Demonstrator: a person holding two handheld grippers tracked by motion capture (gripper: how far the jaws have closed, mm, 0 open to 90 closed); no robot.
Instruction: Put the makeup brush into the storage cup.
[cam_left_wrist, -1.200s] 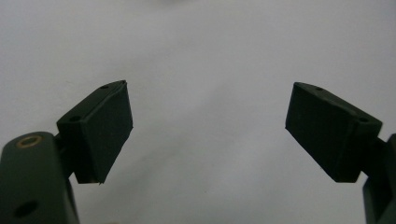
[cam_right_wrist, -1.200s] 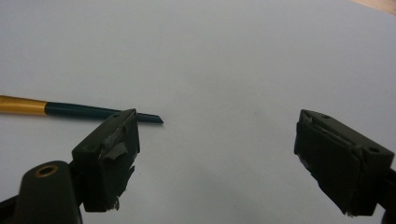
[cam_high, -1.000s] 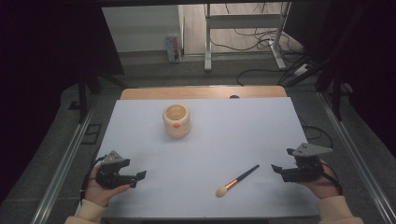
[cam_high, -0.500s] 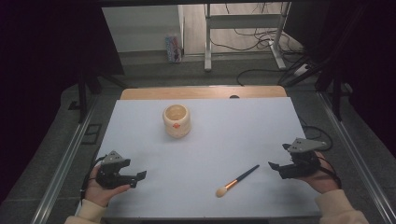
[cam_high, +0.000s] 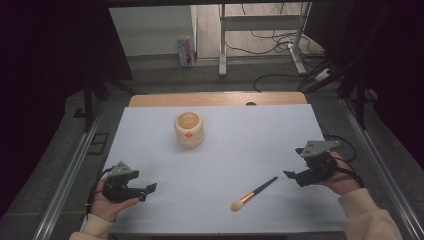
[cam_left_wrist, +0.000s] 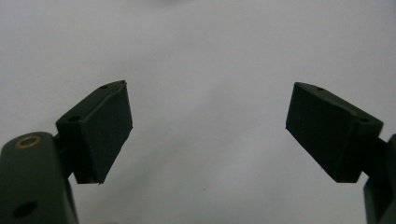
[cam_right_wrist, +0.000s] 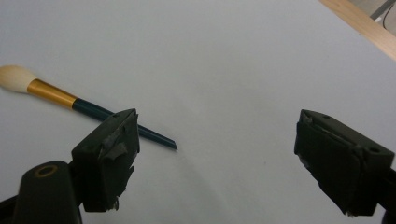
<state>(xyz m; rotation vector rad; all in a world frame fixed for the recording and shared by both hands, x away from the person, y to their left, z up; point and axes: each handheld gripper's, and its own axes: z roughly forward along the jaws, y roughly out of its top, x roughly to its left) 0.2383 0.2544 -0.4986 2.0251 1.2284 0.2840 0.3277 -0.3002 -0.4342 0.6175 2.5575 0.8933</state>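
Observation:
A makeup brush (cam_high: 254, 191) with a cream head, gold ferrule and dark handle lies on the white table top (cam_high: 225, 150), front right of centre. My right gripper (cam_high: 291, 176) hovers just right of the handle's tip, jaws open and pointing left, nothing between them. In the right gripper view the brush (cam_right_wrist: 84, 105) runs behind the left jaw of that gripper (cam_right_wrist: 217, 121). A cream round pot (cam_high: 189, 129) stands open-topped at the far middle. My left gripper (cam_high: 146, 192) rests at the front left, open and empty; in the left gripper view my left gripper (cam_left_wrist: 208, 88) faces bare white surface.
A wooden strip (cam_high: 215, 99) borders the table's far edge. Metal rails (cam_high: 75, 170) run along both sides. Beyond the table are a desk frame (cam_high: 260, 35), floor cables and a small box (cam_high: 185, 51).
My right gripper has shifted a little left toward the brush handle and risen slightly. The left gripper, brush and pot have stayed put.

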